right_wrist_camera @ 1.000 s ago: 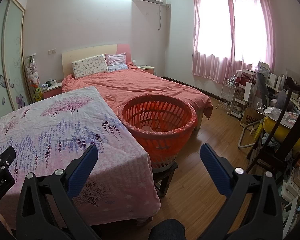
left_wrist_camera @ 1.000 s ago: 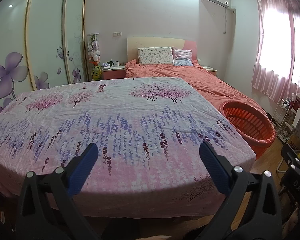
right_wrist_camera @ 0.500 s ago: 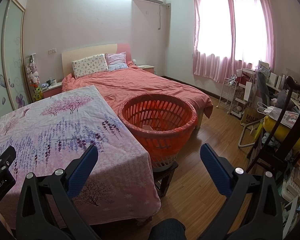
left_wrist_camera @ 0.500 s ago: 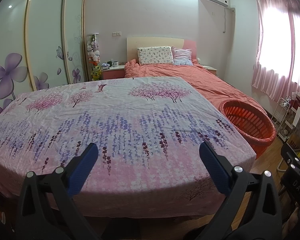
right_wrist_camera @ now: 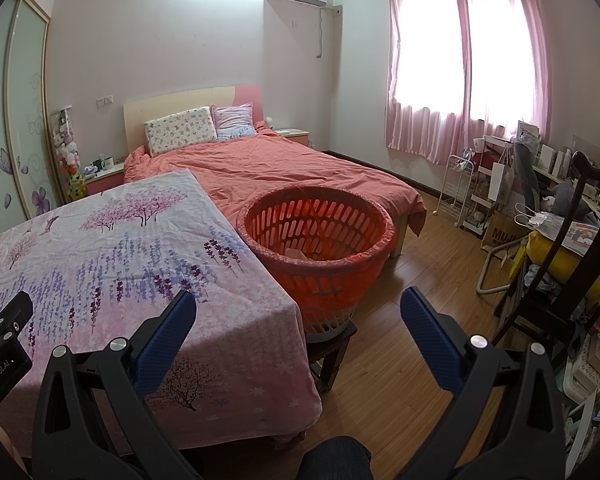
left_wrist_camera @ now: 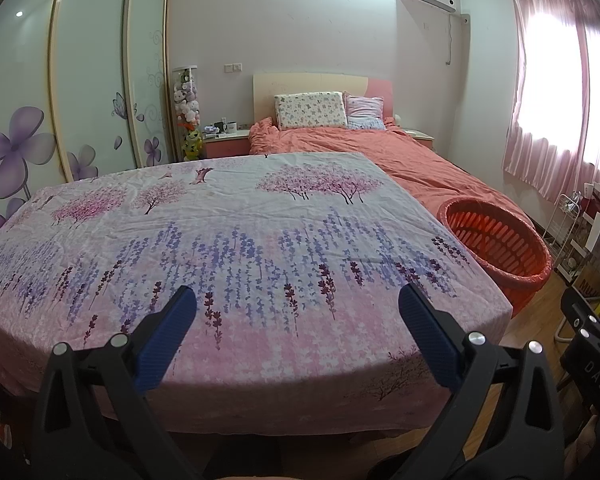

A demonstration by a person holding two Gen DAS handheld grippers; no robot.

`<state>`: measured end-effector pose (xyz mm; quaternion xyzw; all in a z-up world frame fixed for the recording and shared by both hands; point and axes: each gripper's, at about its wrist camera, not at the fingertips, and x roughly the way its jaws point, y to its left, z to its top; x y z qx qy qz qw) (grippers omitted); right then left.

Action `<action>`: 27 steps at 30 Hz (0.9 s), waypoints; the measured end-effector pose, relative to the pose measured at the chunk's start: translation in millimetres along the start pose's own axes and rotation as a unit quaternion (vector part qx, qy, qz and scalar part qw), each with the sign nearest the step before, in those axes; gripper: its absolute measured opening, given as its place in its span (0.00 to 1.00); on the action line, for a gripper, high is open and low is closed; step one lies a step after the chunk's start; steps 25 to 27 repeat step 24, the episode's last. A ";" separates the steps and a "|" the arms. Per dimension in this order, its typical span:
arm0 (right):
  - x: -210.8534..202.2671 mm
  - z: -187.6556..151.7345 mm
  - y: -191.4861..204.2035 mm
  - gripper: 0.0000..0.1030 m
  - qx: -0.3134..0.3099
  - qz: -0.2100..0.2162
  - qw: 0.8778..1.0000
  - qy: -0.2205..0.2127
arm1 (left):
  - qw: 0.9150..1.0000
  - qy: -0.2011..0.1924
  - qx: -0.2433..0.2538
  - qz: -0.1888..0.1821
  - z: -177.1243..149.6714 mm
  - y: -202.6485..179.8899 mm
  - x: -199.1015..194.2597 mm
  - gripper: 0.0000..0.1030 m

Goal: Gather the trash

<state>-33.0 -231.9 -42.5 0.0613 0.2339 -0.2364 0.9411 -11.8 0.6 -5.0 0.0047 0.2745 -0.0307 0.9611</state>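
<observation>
- The left gripper (left_wrist_camera: 298,312) hung with its jaws spread wide and nothing between them, poised over the near edge of the floral-covered table (left_wrist_camera: 236,240).
- The right gripper (right_wrist_camera: 298,312) was likewise released and empty, pointed past the table's corner toward the orange basket (right_wrist_camera: 316,236).
- The table's cloth lay flat under both tools; no scrap showed anywhere on it in either view.
- The basket stood on a small dark stool (right_wrist_camera: 332,344), touching the table's right edge and just in front of the bed (right_wrist_camera: 284,168); it was lined with a thin bag, and a pale piece (right_wrist_camera: 294,254) lay at its bottom, likely trash already dropped in.
- Judgement: the collecting looked finished or nearly so, since nothing loose remained in sight on the table.
- Risk: the basket perched on a stool narrower than itself, so a careless knock from the right tool could tip it and spill what it held.
- Risk: a low sweep of either tool could snag the loose cloth and drag it off the table.
- Cluttered shelves and a chair (right_wrist_camera: 572,248) crowded the right side, where a wide swing could catch.
</observation>
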 end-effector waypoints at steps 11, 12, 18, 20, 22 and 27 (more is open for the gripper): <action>0.0 0.5 0.1 0.98 0.000 0.000 1.000 0.001 | 1.000 0.001 0.001 0.000 0.1 -0.4 0.7 0.96; 0.0 0.6 0.0 0.98 0.000 0.000 1.000 0.001 | 1.000 0.001 0.000 0.000 0.2 -0.8 0.7 0.96; 0.4 -0.5 0.0 0.98 0.000 0.000 1.000 0.001 | 1.000 0.003 0.001 0.000 -0.4 -0.2 1.6 0.96; 0.1 -0.6 -0.1 0.98 0.000 0.000 1.000 0.001 | 1.000 0.005 0.001 0.000 -0.7 0.4 2.5 0.96; 0.5 -0.1 -0.3 0.98 0.000 0.000 1.000 0.001 | 1.000 0.005 0.001 0.000 -0.7 0.6 2.7 0.96; -0.1 -0.5 -0.2 0.98 0.000 0.000 1.000 0.001 | 1.000 0.005 0.001 -0.001 -0.6 0.5 2.8 0.96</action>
